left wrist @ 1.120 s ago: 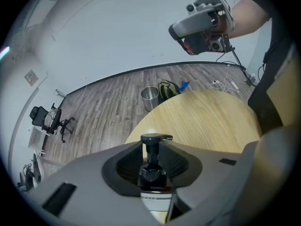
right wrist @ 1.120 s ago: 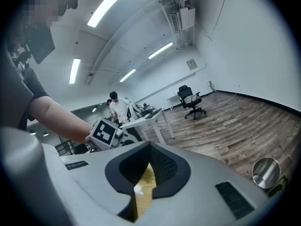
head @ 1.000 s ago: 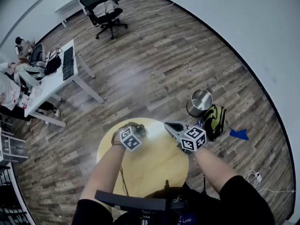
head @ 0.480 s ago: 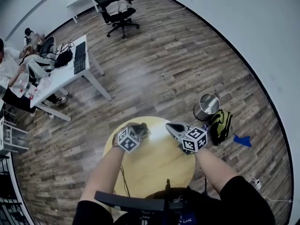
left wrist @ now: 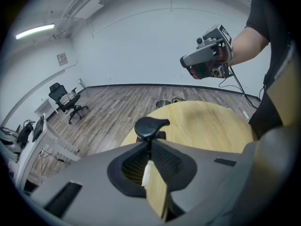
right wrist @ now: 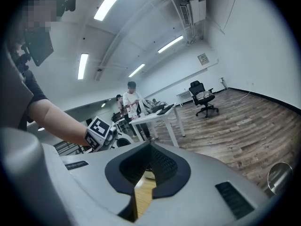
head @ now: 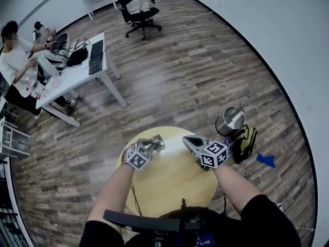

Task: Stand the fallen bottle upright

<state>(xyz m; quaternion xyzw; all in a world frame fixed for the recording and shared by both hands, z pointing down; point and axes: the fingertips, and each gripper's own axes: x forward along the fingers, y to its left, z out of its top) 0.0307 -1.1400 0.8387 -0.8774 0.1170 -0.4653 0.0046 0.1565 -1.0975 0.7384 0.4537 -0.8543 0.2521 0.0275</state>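
place: office | cues: white desk (head: 77, 81), keyboard (head: 96, 57), swivel chair (head: 136, 6), wood-plank floor (head: 195, 60)

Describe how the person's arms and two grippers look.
The left gripper and right gripper are grey plastic shells with black ribbed pads. Each carries a cube of black-and-white square markers. A thin black cable trails from the right one. The person wears a black short-sleeved top, leaving the forearms uncovered.

Steel bin (right wrist: 277, 175) partly beyond picture's edge
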